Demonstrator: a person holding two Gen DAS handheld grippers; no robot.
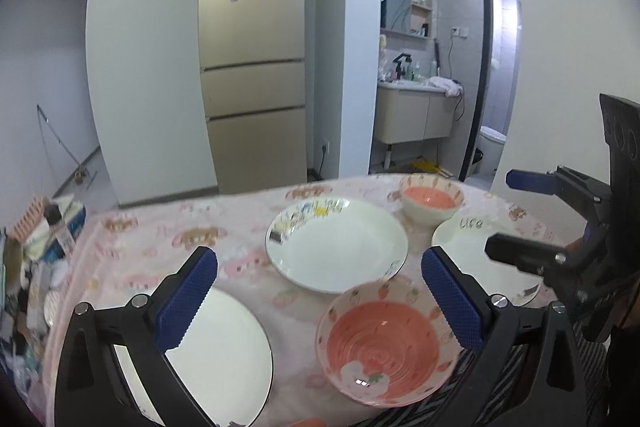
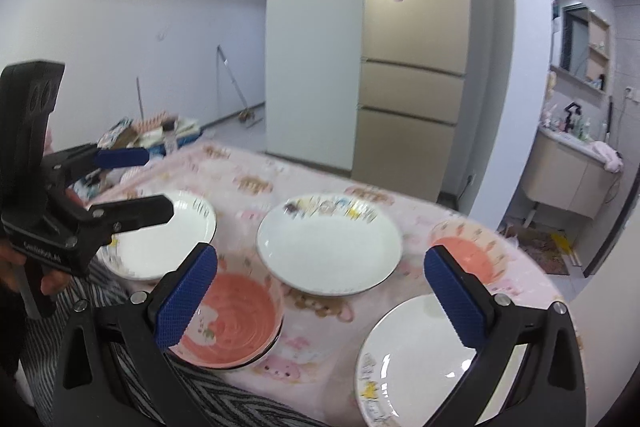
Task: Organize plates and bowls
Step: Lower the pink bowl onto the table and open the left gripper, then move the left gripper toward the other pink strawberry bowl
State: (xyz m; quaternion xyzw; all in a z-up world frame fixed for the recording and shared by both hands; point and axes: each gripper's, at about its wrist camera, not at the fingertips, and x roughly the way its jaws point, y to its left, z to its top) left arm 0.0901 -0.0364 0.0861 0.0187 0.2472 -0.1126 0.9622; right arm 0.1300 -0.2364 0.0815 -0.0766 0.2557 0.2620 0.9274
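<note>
Plates point(image 1: 337, 251) and pink bowls point(image 1: 386, 343) lie apart on the pink tablecloth point(image 1: 168, 239): centre plate at 12 o'clock, near bowl at 5 o'clock in the left wrist view. Left gripper point(image 1: 320, 301) and right gripper point(image 2: 320, 301) both hover with jaws spread wide, holding nothing.

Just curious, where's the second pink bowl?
The farther pink bowl sits at the table's far edge, behind the big middle plate and touching the right-hand plate.

Near bowl point(image 1: 386, 343) before middle plate point(image 1: 337, 245); far bowl point(image 1: 431, 200) seemingly behind
</note>
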